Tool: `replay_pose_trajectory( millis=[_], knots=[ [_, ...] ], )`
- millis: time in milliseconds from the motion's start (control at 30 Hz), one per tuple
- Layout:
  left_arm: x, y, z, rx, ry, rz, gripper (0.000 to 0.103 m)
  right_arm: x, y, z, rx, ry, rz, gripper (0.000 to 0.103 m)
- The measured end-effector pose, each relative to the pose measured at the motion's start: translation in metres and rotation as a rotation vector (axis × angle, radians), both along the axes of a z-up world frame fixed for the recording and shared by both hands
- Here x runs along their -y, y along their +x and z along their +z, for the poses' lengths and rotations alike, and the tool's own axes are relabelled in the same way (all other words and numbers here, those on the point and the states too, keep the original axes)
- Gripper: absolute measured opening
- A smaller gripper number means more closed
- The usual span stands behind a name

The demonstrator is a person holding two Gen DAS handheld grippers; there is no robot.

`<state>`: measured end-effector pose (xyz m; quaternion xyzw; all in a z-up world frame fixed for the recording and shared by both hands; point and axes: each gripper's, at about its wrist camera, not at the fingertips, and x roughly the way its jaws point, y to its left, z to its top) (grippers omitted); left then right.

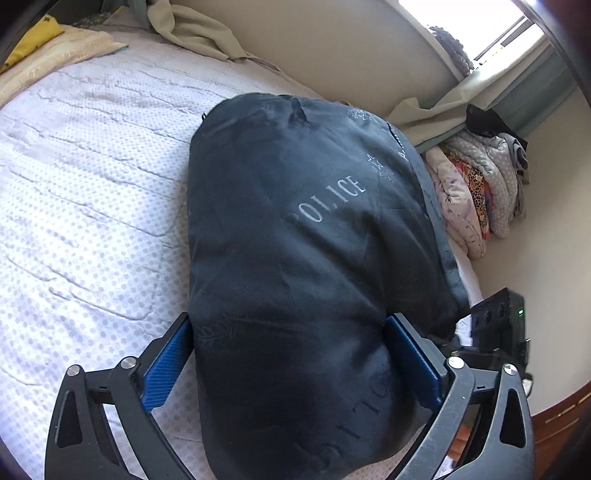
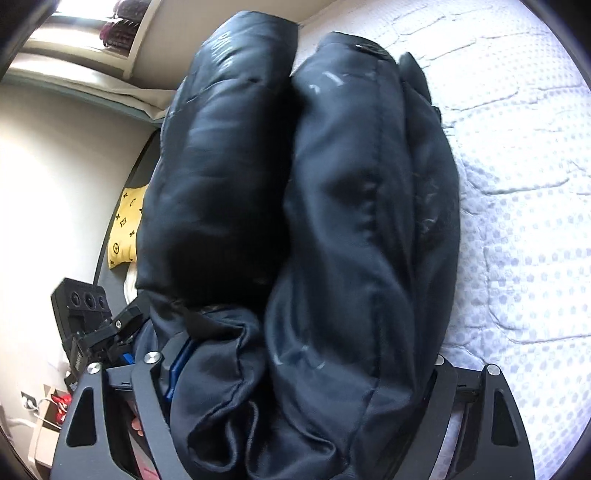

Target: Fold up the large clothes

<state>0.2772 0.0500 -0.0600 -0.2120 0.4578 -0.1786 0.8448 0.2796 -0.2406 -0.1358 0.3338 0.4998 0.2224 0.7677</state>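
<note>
A padded dark navy jacket (image 1: 295, 229) with pale "POLICE" lettering lies folded into a thick bundle on the white dotted bedspread (image 1: 85, 192). My left gripper (image 1: 291, 343) straddles the near end of the bundle, its blue fingers (image 1: 166, 365) pressed against both sides, jaws wide. In the right wrist view the jacket (image 2: 332, 221) shows as two thick rolled layers side by side. My right gripper (image 2: 299, 365) also straddles the bundle's end, fingers mostly buried in fabric. The other gripper (image 2: 99, 321) shows at the left.
A pile of folded quilts and clothes (image 1: 480, 184) lies beside the wall at the bed's right. Beige cloth (image 1: 199, 33) and a yellow item (image 1: 33, 37) lie at the far end. A yellow patterned cushion (image 2: 125, 225) lies left of the jacket. The wall runs close by.
</note>
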Motion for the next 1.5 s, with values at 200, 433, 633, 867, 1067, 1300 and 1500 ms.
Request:
replay_pose_trajectory(
  millis=[200,433,633,867,1067,1300,1500],
  knots=[
    [-0.006,-0.012,0.022,0.045,0.118,0.009,0.103,0.014,-0.007,0.030,0.014,-0.032,-0.007,0.089],
    [-0.005,-0.030,0.050,0.134,0.299,0.032,0.103,0.031,-0.039,0.063,0.104,-0.118,-0.028,0.089],
    [-0.003,-0.049,0.073,0.200,0.389,0.067,0.103,0.042,-0.052,0.099,0.189,-0.206,-0.098,0.089],
    [0.023,-0.090,0.105,0.318,0.533,0.081,0.103,0.041,-0.084,0.143,0.339,-0.351,-0.171,0.089],
    [0.048,-0.137,0.109,0.386,0.614,0.087,0.103,0.018,-0.131,0.154,0.436,-0.512,-0.195,0.094],
    [0.059,-0.178,0.092,0.348,0.596,0.054,0.103,-0.011,-0.178,0.139,0.427,-0.575,-0.185,0.095],
    [0.057,-0.198,0.083,0.307,0.576,0.088,0.103,-0.031,-0.198,0.126,0.393,-0.664,-0.198,0.095]
  ],
)
